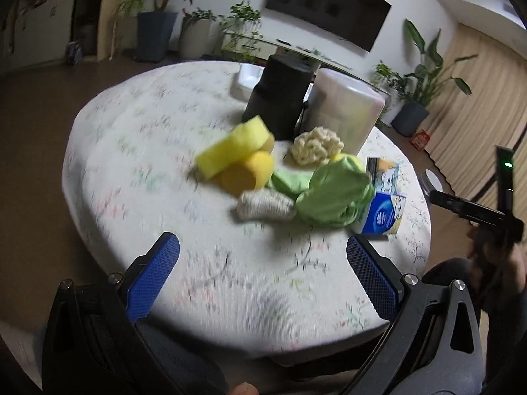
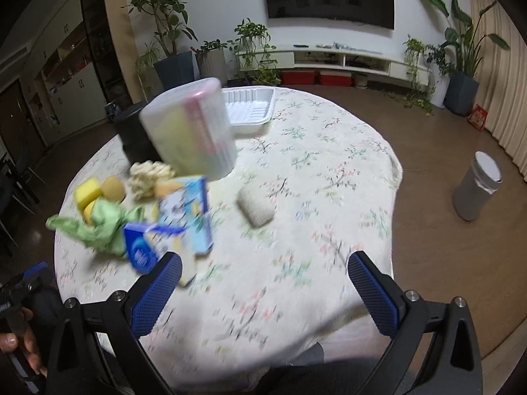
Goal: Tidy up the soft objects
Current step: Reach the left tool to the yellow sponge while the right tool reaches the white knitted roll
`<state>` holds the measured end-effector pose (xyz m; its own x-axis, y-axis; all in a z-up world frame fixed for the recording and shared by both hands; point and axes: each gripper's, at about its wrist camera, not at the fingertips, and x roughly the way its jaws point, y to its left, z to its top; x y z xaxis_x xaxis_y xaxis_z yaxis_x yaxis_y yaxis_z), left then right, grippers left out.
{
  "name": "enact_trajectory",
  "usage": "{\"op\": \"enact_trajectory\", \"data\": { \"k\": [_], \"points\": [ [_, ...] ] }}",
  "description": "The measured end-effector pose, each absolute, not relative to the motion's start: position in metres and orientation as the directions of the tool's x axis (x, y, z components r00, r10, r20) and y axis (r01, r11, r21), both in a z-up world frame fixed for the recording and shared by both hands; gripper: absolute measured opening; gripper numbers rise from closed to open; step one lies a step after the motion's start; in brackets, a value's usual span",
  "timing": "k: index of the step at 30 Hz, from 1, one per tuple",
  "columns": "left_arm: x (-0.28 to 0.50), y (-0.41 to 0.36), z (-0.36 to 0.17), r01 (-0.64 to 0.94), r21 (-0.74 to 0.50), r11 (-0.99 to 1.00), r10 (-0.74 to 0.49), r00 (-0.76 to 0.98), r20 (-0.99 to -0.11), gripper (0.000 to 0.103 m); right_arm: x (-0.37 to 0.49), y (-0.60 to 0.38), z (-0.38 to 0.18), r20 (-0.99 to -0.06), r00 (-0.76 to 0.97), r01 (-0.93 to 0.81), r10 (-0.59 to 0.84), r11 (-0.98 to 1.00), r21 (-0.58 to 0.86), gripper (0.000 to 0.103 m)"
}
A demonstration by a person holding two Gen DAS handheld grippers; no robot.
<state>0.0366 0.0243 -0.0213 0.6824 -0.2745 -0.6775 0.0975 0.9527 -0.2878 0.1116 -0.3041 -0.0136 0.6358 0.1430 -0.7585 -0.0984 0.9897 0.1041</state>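
Left gripper (image 1: pixel 263 255): fingers spread wide, we see nothing between them.
Right gripper (image 2: pixel 265 271): same, released.
Yellow sponge (image 1: pixel 235 146): one, beyond left fingers, long axis rising rightward.
Twine roll (image 1: pixel 265 204): one, lying crosswise on tabletop (image 1: pixel 131 164).
Green cloth (image 1: pixel 332 194): one, crumpled.

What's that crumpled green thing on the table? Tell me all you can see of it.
The green cloth looks like thin, soft fabric, pale lime in colour, bunched into a loose wrinkled heap with a flap trailing out to one side. It lies on the flowered tablecloth, among the clutter. It presses against the blue tissue box on one side, the yellow sponges on the other, and a pale knitted roll lies at its near edge. Neither gripper touches it. Blur hides any seams or print.
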Motion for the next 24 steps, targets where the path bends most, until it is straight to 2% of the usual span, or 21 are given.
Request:
{"op": "enact_trajectory", "data": {
  "k": [2,4,6,8,10,17,20,24],
  "points": [
    [0.046,0.024,-0.017,0.115,-0.252,0.961,-0.261,0.683,-0.682,0.103,0.130,-0.303,-0.018,-0.770,0.626,-0.114,0.124,0.991,0.067,0.103],
    [0.064,0.023,-0.015,0.104,-0.197,0.975,-0.217,0.642,-0.735,0.103,0.146,-0.300,-0.023,-0.785,0.608,-0.139,0.120,0.989,0.043,0.103],
    [0.081,0.033,-0.018,0.076,-0.223,0.972,-0.223,0.598,-0.769,0.103,0.158,-0.294,-0.027,-0.800,0.583,-0.173,0.140,0.984,0.047,0.100],
    [0.092,0.043,-0.017,0.075,-0.251,0.965,-0.244,0.607,-0.756,0.103,0.168,-0.290,-0.032,-0.818,0.556,-0.198,0.147,0.979,0.042,0.097],
    [0.104,0.045,-0.017,0.084,-0.208,0.975,-0.216,0.603,-0.768,0.103,0.176,-0.287,-0.036,-0.830,0.535,-0.218,0.158,0.975,0.045,0.093],
    [0.146,0.039,-0.020,0.261,-0.031,0.965,-0.177,0.559,-0.810,0.103,0.202,-0.281,-0.050,-0.869,0.462,-0.252,0.177,0.966,0.063,0.090],
    [0.158,0.044,-0.022,0.334,-0.024,0.942,-0.212,0.540,-0.815,0.103,0.208,-0.276,-0.051,-0.871,0.455,-0.278,0.186,0.959,0.059,0.083],
    [0.169,0.046,-0.021,0.419,-0.025,0.908,-0.262,0.520,-0.813,0.103,0.215,-0.271,-0.060,-0.881,0.429,-0.308,0.200,0.949,0.065,0.069]
  ]
}}
